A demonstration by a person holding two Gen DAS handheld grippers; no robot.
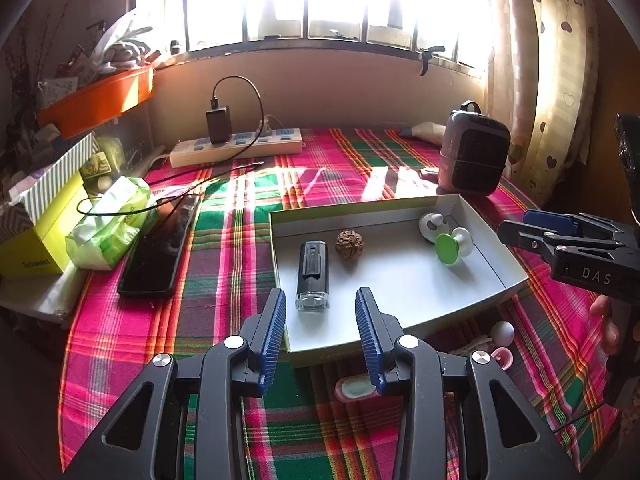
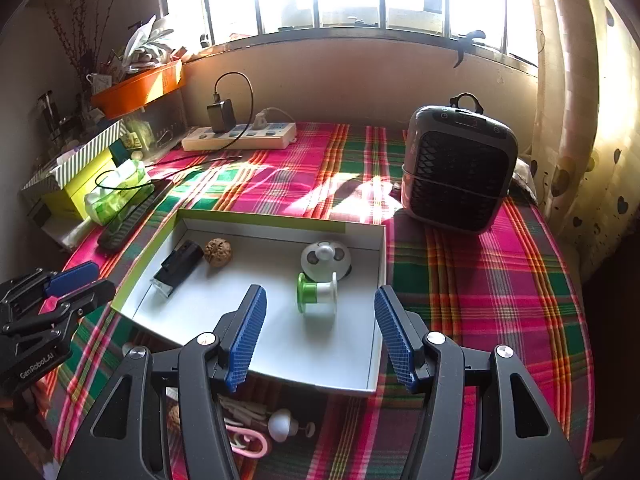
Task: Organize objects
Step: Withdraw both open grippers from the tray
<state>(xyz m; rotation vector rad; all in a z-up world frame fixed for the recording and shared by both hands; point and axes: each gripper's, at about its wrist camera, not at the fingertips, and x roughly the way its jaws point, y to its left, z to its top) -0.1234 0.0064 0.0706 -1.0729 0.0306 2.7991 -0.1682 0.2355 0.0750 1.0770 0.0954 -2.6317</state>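
Note:
A shallow white box tray [image 1: 404, 288] [image 2: 280, 344] lies on the plaid cloth. In it are a black lighter-like stick [image 1: 313, 274] [image 2: 178, 268], a walnut [image 1: 349, 244] [image 2: 218, 252], a green-and-white spool [image 1: 452, 246] [image 2: 318, 296] and a small round white toy [image 1: 432, 224] [image 2: 326, 260]. My left gripper [image 1: 320, 296] [image 2: 92, 280] hovers open over the tray's near left edge, with nothing between its pads. My right gripper [image 2: 320, 292] [image 1: 516, 226] hangs open above the tray's near right part, clear of the spool below it.
Loose bits lie in front of the tray: a pink-rimmed oval [image 1: 356, 388], a white bulb [image 2: 282, 422], a pink loop [image 2: 248, 444] and wooden sticks [image 2: 244, 410]. A dark heater [image 2: 456, 168] stands at the back right. To the left are a phone [image 1: 160, 252], a tissue pack [image 1: 108, 228] and a power strip [image 1: 236, 146].

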